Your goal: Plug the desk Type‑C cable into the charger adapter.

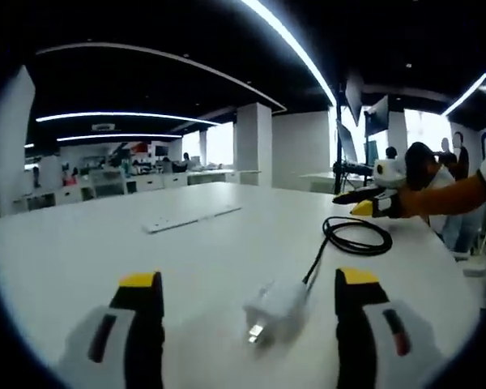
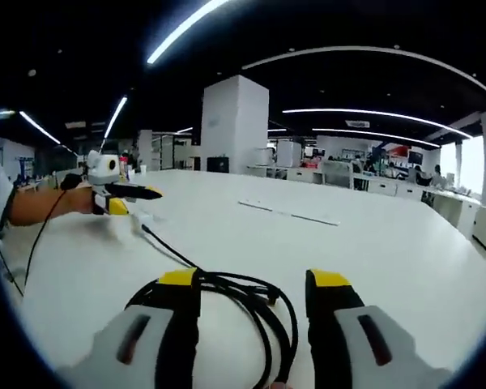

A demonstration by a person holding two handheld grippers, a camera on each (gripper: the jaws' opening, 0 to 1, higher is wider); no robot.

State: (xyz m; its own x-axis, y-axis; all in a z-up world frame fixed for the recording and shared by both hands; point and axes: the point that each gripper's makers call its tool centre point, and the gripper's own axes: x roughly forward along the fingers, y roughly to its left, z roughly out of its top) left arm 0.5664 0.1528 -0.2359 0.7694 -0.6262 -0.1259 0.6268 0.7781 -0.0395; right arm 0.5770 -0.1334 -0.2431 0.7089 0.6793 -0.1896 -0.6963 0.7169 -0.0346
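A small white plastic charger adapter (image 1: 275, 311) lies low at centre of the left gripper view, metal prongs toward the camera. The thin black coiled cable (image 1: 358, 237) lies right of centre.

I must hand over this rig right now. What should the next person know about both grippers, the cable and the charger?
Left gripper: open, jaws either side of the white charger adapter lying on the white table, not closed on it.
Right gripper: open, jaws around the coiled black Type-C cable, not gripping.
The cable runs up to the adapter; whether it is plugged in, I cannot tell.
Left to do: check the joint; if loose, grip both and plug in.
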